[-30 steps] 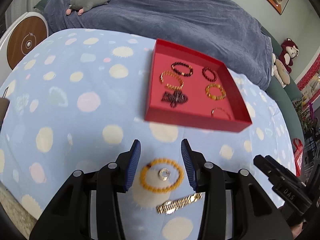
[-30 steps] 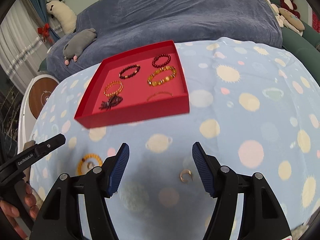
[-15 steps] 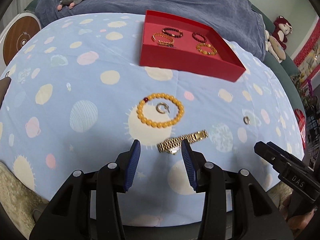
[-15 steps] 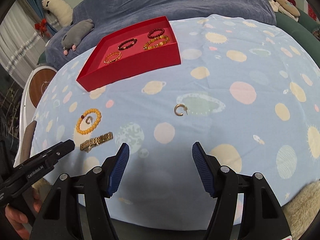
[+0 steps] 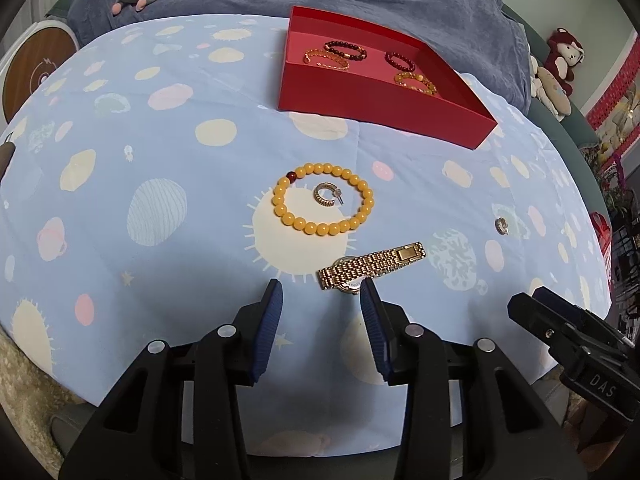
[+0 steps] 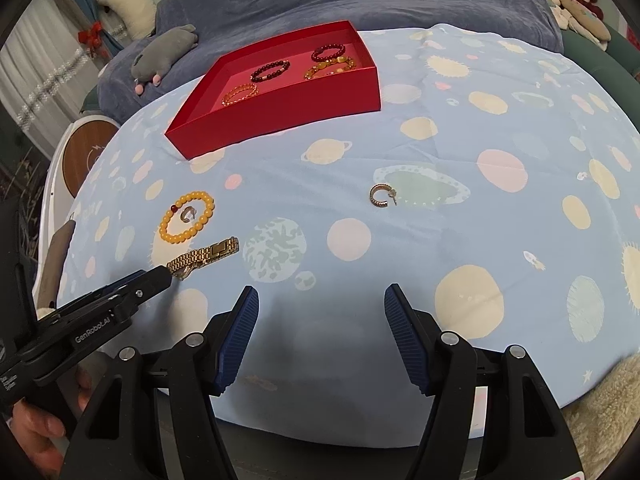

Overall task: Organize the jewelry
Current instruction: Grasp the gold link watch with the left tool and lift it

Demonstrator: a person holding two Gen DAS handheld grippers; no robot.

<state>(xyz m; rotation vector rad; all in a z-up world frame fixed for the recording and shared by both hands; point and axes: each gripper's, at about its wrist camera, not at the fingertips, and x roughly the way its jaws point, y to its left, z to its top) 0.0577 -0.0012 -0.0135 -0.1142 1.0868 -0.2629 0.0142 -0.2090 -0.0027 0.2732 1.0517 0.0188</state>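
Landmark: red tray (image 5: 372, 100) on the planet-print tabletop (image 5: 168, 152), already carrying four bead bracelets.
Loose pieces: yellow bead bracelet (image 5: 322, 203) in front of the tray, ringing a hoop earring (image 5: 327, 195); gold watch (image 5: 372, 265) nearer still; second hoop earring (image 6: 381, 196) off to the tray's right front.
Left gripper (image 5: 320, 300): fingers spread, empty, nearest the watch, likely lining up on it.
Right gripper (image 6: 321, 304): fingers spread wide, empty, facing its earring.
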